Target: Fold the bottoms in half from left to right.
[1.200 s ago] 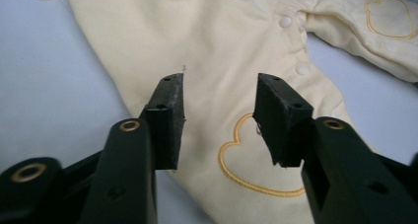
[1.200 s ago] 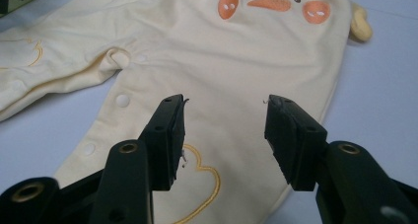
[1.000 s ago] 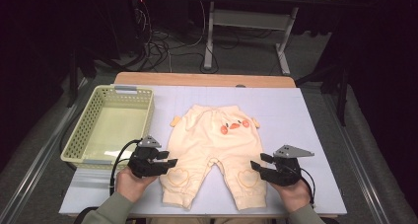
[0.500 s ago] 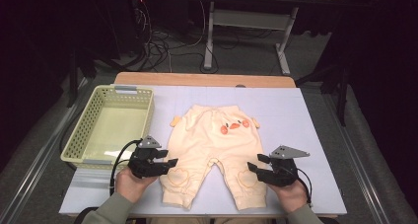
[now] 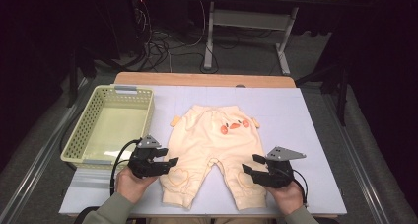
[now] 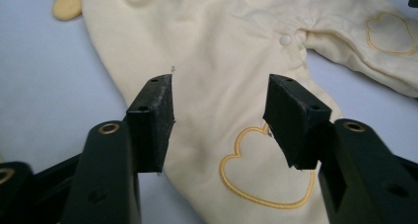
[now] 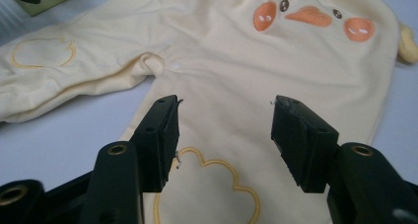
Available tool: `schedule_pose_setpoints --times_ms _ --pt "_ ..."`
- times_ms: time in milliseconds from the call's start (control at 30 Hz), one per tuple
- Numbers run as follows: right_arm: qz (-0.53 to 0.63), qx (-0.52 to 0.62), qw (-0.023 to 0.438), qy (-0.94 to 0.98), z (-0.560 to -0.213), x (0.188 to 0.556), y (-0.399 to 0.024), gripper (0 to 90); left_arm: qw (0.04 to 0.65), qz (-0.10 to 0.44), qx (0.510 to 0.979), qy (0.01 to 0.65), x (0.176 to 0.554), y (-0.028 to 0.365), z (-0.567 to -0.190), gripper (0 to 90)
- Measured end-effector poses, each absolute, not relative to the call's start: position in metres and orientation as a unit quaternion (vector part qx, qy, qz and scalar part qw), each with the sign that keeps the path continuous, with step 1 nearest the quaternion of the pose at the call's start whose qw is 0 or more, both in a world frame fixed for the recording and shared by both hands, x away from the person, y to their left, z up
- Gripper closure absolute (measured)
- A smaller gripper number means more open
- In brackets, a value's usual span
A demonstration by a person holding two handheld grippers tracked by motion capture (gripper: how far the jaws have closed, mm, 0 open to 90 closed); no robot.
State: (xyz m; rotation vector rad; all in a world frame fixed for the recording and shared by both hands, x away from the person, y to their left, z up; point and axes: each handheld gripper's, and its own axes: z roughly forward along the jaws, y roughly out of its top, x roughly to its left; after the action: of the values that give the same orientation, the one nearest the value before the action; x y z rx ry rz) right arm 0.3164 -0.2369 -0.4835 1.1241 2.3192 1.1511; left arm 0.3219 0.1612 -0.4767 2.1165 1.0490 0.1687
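Trousers (image 6: 222, 61) cut off by frame edges in both gripper views; forearms cropped at bottom

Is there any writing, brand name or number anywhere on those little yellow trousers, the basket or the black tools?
No readable text anywhere.
Baby trousers: no words; an embroidered duck face and outlined patches on the legs.
Basket: no label that I can read.
Left tool and right tool: plain black, no markings legible.
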Motion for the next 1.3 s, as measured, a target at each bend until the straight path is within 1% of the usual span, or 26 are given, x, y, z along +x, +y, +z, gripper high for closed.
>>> schedule_pose_setpoints --times_ms 133,267,467,700,900,1100,1233,1300 --pt "0.404 0.387 0.160 0.813 -0.484 0.316 -0.235 42.7 0.381 0.068 0.826 0.409 0.322 0.161 -0.476 42.4" --pt "0.409 0.385 0.156 0.813 -0.483 0.316 -0.233 42.9 0.382 0.068 0.824 0.413 0.323 0.161 -0.476 40.7" --pt "0.418 0.377 0.152 0.812 -0.482 0.312 -0.227 42.6 0.385 0.075 0.823 0.411 0.321 0.160 -0.473 40.7" --pt "0.420 0.358 0.142 0.822 -0.482 0.308 -0.211 43.2 0.382 0.090 0.824 0.409 0.320 0.158 -0.471 40.8" --pt "0.424 0.344 0.136 0.827 -0.481 0.306 -0.202 43.1 0.384 0.091 0.822 0.411 0.319 0.159 -0.470 40.9" --pt "0.424 0.334 0.129 0.832 -0.480 0.304 -0.189 43.2 0.399 0.083 0.818 0.407 0.322 0.157 -0.466 40.9" --pt "0.424 0.323 0.125 0.837 -0.481 0.302 -0.180 43.2 0.403 0.098 0.821 0.393 0.324 0.151 -0.459 40.9" --pt "0.421 0.315 0.121 0.842 -0.483 0.301 -0.174 43.2 0.409 0.097 0.819 0.391 0.328 0.148 -0.455 40.9"
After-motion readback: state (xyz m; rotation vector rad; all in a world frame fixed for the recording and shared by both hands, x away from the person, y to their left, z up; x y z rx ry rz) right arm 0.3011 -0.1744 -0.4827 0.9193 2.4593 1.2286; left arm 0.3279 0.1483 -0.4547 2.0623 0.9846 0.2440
